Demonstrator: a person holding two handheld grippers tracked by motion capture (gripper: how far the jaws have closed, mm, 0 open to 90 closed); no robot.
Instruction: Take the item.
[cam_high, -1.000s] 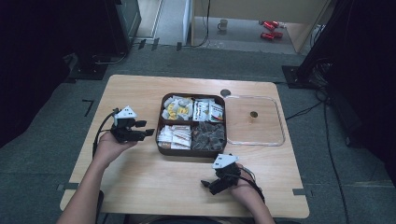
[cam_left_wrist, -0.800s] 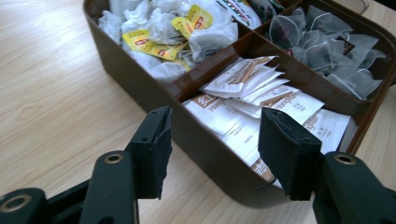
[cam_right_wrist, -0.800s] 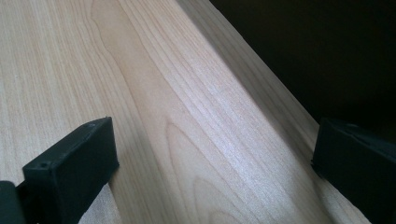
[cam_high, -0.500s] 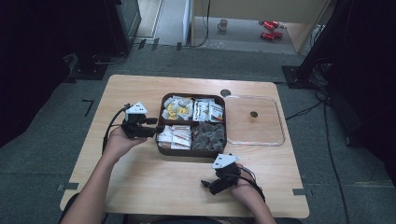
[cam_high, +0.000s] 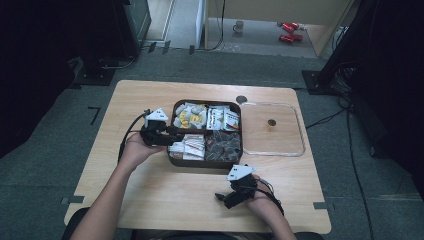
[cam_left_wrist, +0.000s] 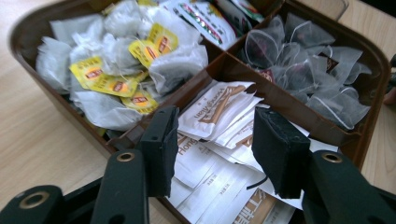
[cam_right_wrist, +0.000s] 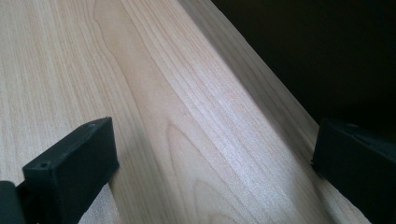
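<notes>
Here the desk (cam_high: 150, 200) carries a brown box (cam_high: 172, 160) of four compartments, with a clear lid (cam_high: 300, 150) lying flat just to its right. The step in hand looks like a reach for the white sachets (cam_left_wrist: 219, 112) in the box's near-left compartment. The left hand-held gripper (cam_left_wrist: 212, 144) hangs over that pile at the box's left wall, and its jaws have just been closing, yet they stand apart with nothing pinched; whether a pad brushes the top sachet is hard to tell. Next it must dip and close on one sachet alone. The right hand-held gripper (cam_right_wrist: 210, 158) rests on bare wood near the front edge, jaws wide apart.
</notes>
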